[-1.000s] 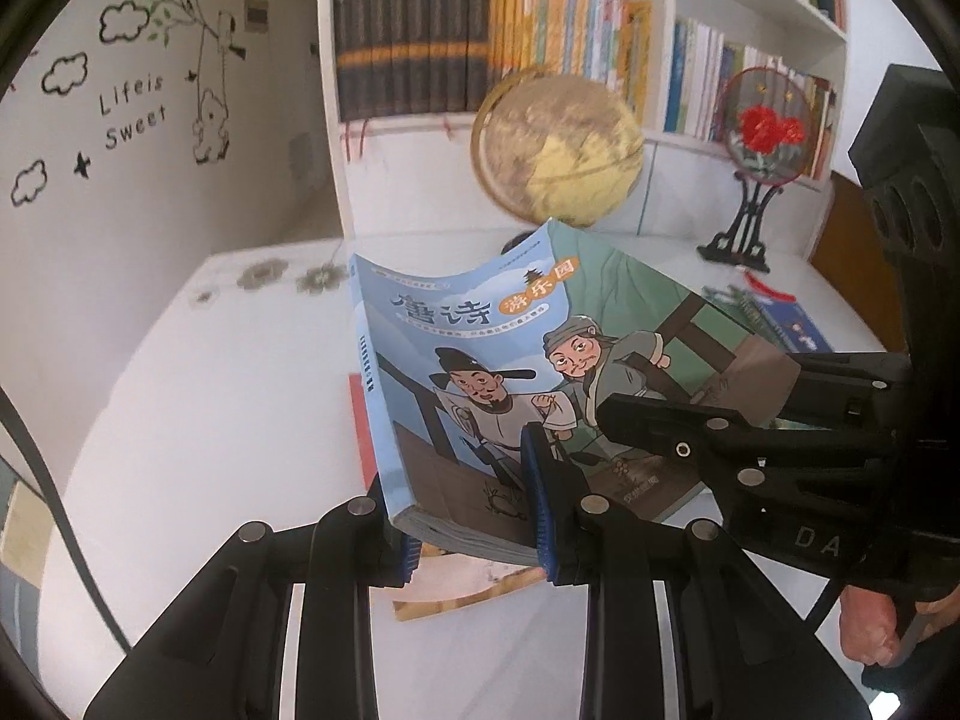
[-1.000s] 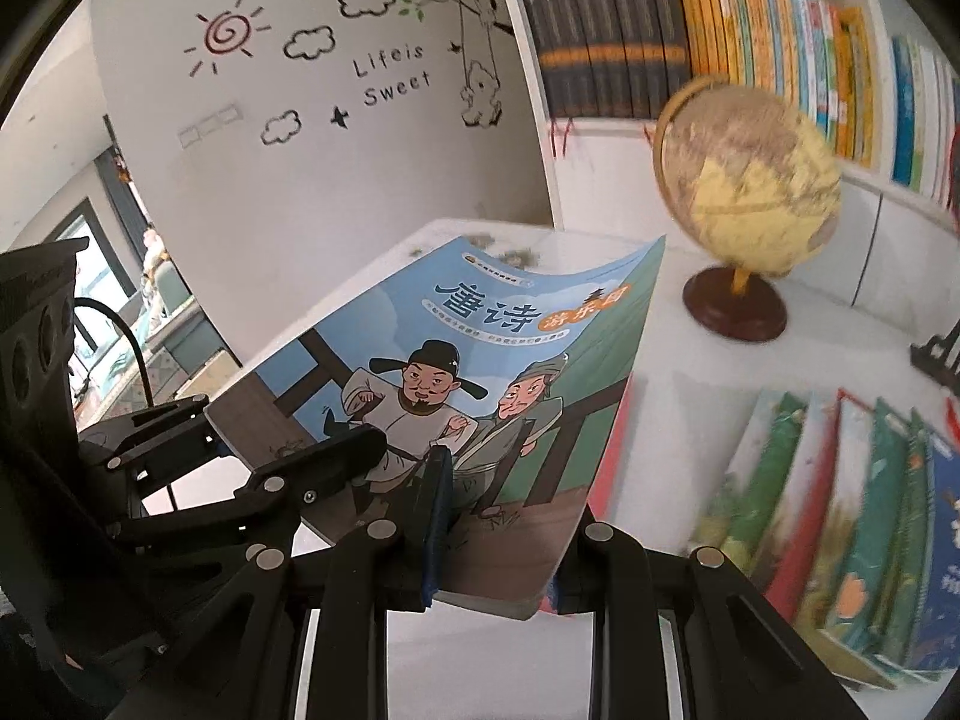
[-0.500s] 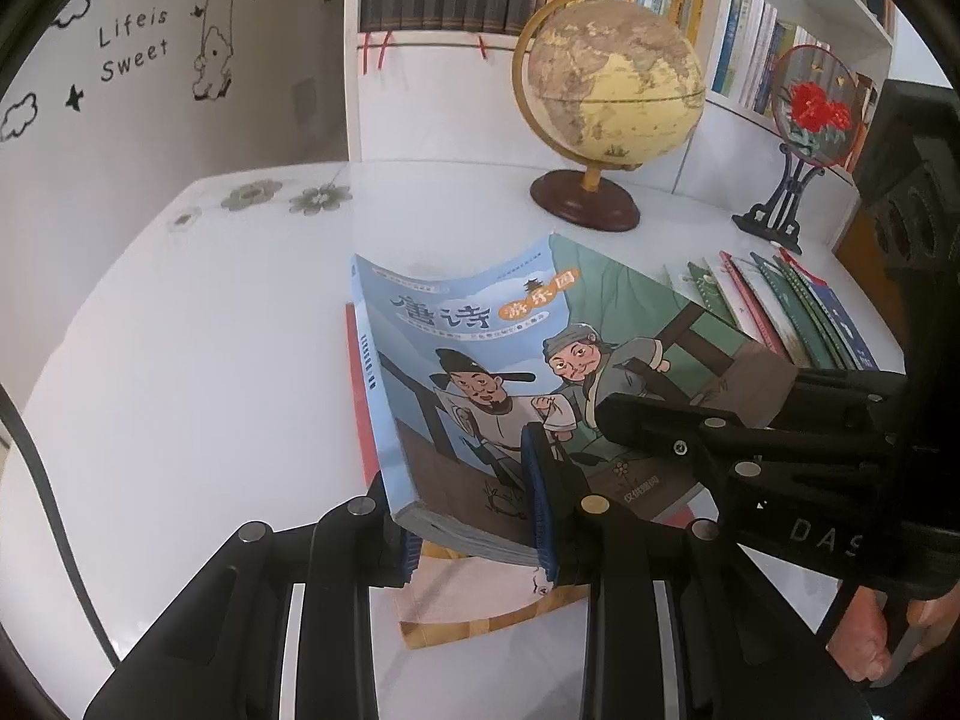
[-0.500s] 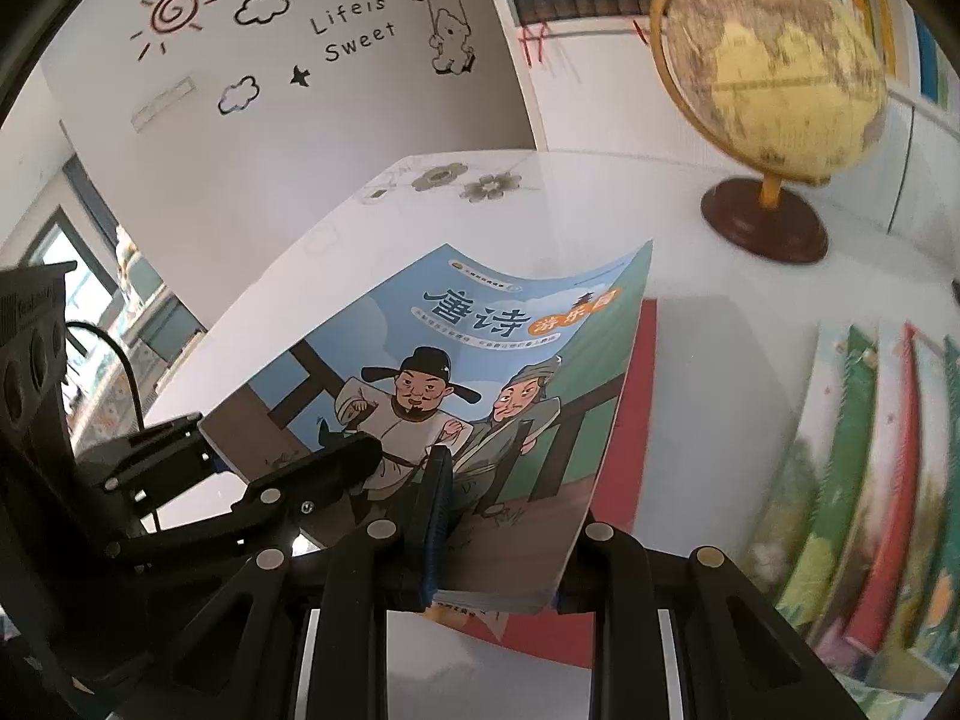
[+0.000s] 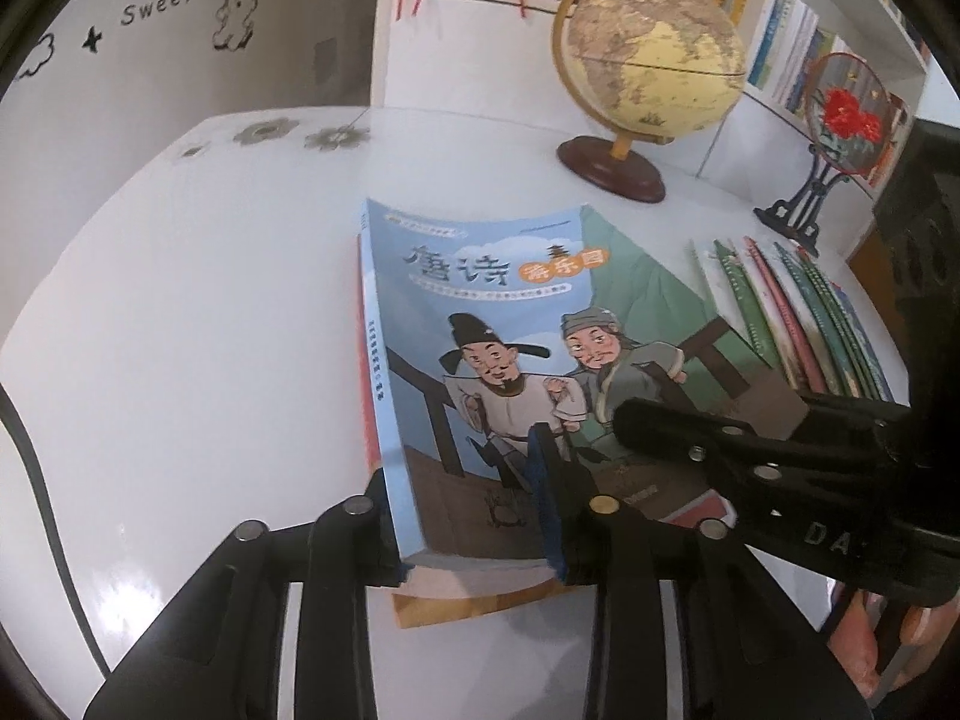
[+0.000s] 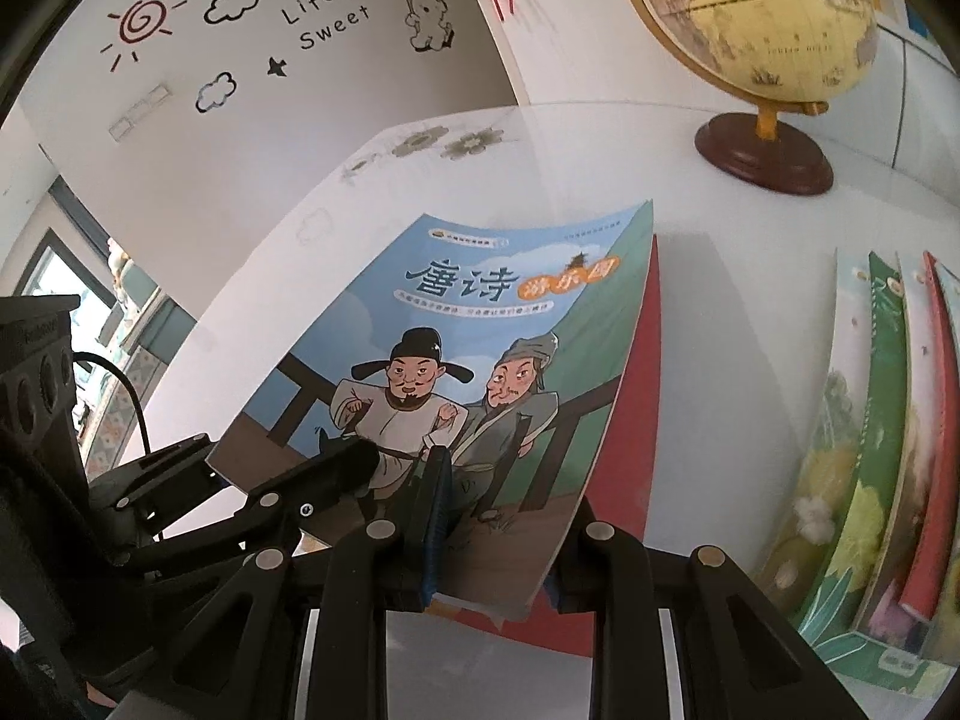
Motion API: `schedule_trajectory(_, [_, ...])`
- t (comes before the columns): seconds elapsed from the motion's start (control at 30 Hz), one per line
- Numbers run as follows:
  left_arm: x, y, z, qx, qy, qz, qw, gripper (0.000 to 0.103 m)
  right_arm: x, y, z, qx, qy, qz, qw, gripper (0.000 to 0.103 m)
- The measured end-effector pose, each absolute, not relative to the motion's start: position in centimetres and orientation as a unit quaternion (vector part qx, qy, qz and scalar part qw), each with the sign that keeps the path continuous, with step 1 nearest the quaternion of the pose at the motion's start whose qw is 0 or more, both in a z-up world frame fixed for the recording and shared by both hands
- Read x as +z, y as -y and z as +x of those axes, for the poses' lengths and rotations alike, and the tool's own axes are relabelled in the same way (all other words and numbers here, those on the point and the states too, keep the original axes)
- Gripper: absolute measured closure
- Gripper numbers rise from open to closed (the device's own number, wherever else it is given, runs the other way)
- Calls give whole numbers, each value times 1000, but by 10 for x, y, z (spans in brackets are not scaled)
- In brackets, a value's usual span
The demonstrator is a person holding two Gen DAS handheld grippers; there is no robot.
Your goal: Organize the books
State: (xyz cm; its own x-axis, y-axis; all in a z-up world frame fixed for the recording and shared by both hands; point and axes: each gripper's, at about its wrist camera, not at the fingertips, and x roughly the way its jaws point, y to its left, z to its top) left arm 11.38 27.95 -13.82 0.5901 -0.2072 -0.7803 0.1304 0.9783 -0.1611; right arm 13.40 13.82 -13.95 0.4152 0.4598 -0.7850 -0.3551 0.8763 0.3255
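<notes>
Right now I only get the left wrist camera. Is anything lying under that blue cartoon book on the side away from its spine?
Observer: Yes, a red book lies under the blue book and shows as a strip along its page edge.
Operator: Does the other gadget really grip the book?
Observer: The right hand-held gripper has one finger on the cover and one beneath the page edge.
Operator: Any decoration I miss?
Observer: A red spiral sun is drawn on the wall.
</notes>
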Motion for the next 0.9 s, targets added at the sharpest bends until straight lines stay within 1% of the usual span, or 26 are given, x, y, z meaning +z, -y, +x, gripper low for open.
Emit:
schedule_trajectory(0.03, [-141, -282, 115, -83, -448, -41, 889, 63, -141, -138, 134, 244, -485, 56, 838, 79])
schedule_trajectory(0.07, [-144, -284, 115, -69, -455, -39, 887, 62, -142, -139, 134, 244, -486, 58, 837, 79])
schedule_trajectory(0.13, [-150, -292, 116, -23, -471, -26, 881, 68, -144, -140, 135, 241, -491, 58, 835, 79])
schedule_trajectory(0.2, [-153, -298, 114, -9, -474, -26, 880, 67, -147, -140, 134, 234, -492, 52, 837, 76])
schedule_trajectory(0.3, [-153, -306, 109, -9, -480, -45, 876, 67, -149, -136, 135, 226, -495, 61, 837, 76])
schedule_trajectory(0.5, [-150, -296, 102, -27, -485, -35, 873, 67, -144, -135, 131, 191, -491, 32, 849, 76])
schedule_trajectory(0.63, [-150, -292, 104, -19, -484, -26, 875, 67, -134, -115, 126, 149, -485, 34, 861, 75])
schedule_trajectory(0.73, [-143, -296, 103, -6, -484, -31, 875, 67, -117, -99, 113, 160, -474, 50, 864, 75])
schedule_trajectory(0.9, [-104, -283, 88, -6, -469, -22, 883, 67, -85, -81, 85, 164, -453, 47, 875, 75])
